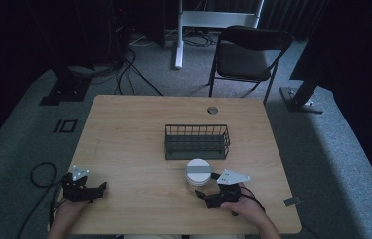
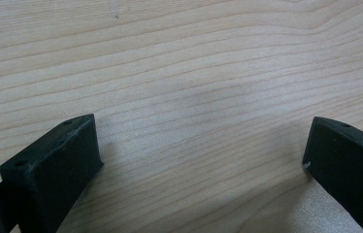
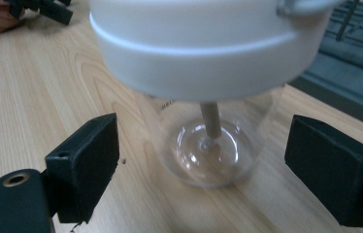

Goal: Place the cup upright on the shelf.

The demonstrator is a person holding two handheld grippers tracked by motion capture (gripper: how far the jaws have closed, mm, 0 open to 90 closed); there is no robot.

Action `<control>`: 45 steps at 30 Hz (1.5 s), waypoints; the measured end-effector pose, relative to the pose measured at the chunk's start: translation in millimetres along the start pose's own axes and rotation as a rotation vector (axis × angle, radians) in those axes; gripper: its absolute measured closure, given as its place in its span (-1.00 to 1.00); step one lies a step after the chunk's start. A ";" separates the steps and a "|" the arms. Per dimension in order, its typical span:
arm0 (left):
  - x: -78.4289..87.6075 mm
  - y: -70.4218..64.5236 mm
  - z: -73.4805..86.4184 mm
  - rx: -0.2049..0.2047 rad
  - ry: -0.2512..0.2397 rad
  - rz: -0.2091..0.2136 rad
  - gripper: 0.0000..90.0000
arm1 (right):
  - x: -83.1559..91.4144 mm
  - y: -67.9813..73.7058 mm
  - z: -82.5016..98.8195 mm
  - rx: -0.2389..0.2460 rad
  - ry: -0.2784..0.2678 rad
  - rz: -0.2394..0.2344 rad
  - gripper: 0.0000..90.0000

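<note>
Right gripper [image 3: 204,160] spread wide around jar [image 3: 208,97], left gripper [image 2: 201,160] apart over bare table [image 2: 194,63], basket [image 1: 197,142] beyond

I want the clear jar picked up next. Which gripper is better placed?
Right: the right gripper is open, jaws either side of the jar. The left gripper is far off over bare table.

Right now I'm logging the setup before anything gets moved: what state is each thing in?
Clear jar: upright on the table, white lid on, a stick inside.
Wire basket: upright behind the jar, looks empty.
Left gripper: open over bare table.
Right gripper: open, jaws either side of the jar, not touching it.
Folding chair: unfolded, vacant.
</note>
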State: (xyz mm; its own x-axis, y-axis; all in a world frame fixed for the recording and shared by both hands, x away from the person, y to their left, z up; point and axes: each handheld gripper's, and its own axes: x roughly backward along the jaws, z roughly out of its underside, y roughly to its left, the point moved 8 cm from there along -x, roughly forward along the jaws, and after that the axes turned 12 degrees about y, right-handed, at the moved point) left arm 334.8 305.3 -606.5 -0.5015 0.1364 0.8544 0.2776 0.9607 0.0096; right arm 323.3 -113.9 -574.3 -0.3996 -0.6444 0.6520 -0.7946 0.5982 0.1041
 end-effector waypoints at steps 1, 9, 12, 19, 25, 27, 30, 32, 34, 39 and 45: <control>0.0 0.0 0.0 0.000 0.000 0.000 -1.00 | 0.0 0.0 0.0 0.000 0.000 0.000 -0.73; 0.0 0.0 0.0 0.000 0.000 0.000 -1.00 | -7.3 -0.7 -7.0 -0.021 -0.051 0.027 -0.73; 0.0 0.0 0.0 0.000 0.000 0.000 -1.00 | -9.7 -0.4 -7.6 -0.022 -0.052 0.033 -0.73; 0.0 0.0 0.0 0.000 0.000 0.000 -1.00 | -14.2 0.4 -9.5 -0.043 -0.064 0.039 -0.73; 0.0 0.0 0.0 0.000 0.000 0.000 -1.00 | -17.1 2.7 -12.3 -0.043 -0.074 0.042 -0.73; 0.0 0.0 0.0 0.000 0.000 0.000 -1.00 | -18.0 3.1 -13.0 -0.041 -0.076 0.045 -0.73; 0.0 0.0 0.0 0.000 0.000 0.000 -1.00 | -19.2 2.9 -14.4 -0.046 -0.081 0.050 -0.73; 0.0 0.0 0.0 0.000 0.000 0.000 -1.00 | -20.5 2.5 -15.1 -0.049 -0.087 0.054 -0.73; 0.0 0.0 0.0 0.000 0.000 0.000 -1.00 | -21.9 2.1 -15.4 -0.057 -0.089 0.057 -0.73; 0.0 0.0 0.0 0.000 0.000 0.000 -1.00 | -24.2 2.2 -17.4 -0.063 -0.097 0.060 -0.73; 0.0 0.0 0.0 0.000 0.000 0.000 -1.00 | -26.1 2.7 -21.4 -0.058 -0.110 0.068 -0.71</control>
State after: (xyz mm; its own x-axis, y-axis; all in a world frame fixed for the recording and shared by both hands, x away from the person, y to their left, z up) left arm 334.8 305.3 -606.5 -0.5016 0.1362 0.8543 0.2772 0.9608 0.0096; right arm 341.4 -85.3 -575.0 -0.5014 -0.6478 0.5735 -0.7377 0.6665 0.1079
